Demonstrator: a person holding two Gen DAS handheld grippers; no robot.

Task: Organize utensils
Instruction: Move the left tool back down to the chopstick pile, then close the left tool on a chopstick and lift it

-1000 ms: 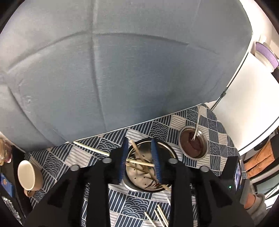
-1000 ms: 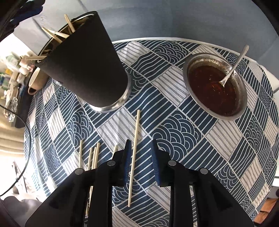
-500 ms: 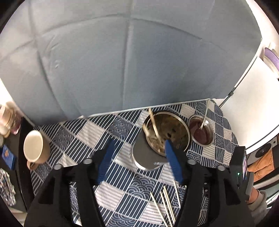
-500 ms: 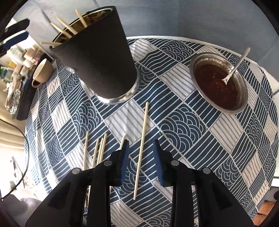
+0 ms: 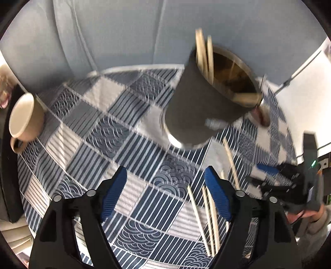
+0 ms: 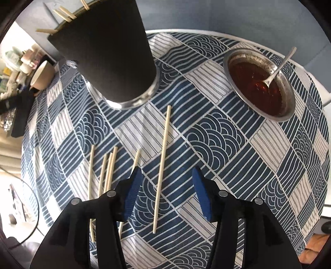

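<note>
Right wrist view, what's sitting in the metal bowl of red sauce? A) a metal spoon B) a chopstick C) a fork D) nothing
A: a metal spoon rests in the bowl with its scoop in the red sauce and its handle leaning over the far rim; the loose chopsticks all lie on the tablecloth instead.

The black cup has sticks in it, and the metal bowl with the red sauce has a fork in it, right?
Almost. The black cup does hold sticks, but the thing in the metal bowl of red sauce is a spoon, not a fork. The right wrist view shows its rounded end in the sauce.
</note>
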